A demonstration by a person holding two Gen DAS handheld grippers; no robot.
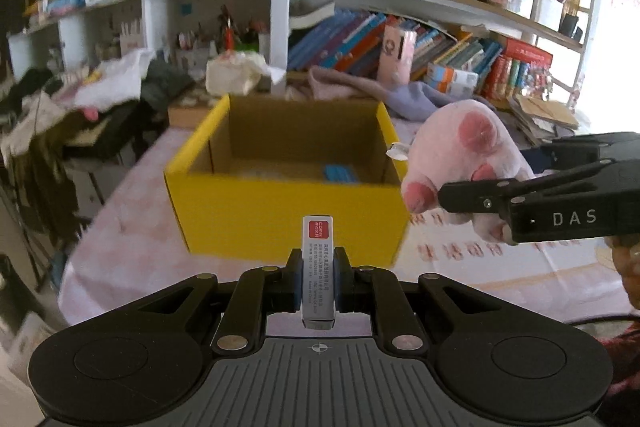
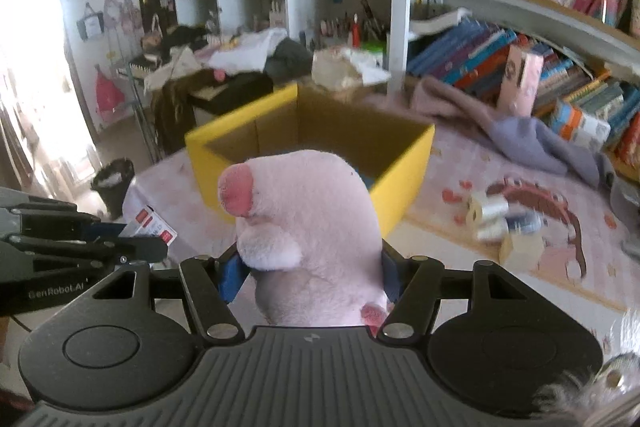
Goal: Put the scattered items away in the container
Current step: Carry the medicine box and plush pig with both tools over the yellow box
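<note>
A yellow cardboard box (image 1: 288, 215) stands open on the pink tablecloth, with something blue inside. My left gripper (image 1: 318, 277) is shut on a small grey box with a red label (image 1: 318, 267) and holds it just in front of the yellow box. My right gripper (image 2: 310, 267) is shut on a pink plush toy (image 2: 308, 227) and holds it above the table, right of the yellow box (image 2: 404, 183). In the left wrist view the plush (image 1: 464, 155) and right gripper (image 1: 472, 199) show at the right. In the right wrist view the left gripper (image 2: 152, 247) shows at the left.
Spools of thread and a small wooden block (image 2: 508, 227) lie on the cloth to the right. A lilac cloth (image 2: 520, 135) lies near the bookshelf (image 1: 440, 39). Clothes are piled at the back left (image 1: 80, 99). A black bin (image 2: 114, 183) stands below the table's left edge.
</note>
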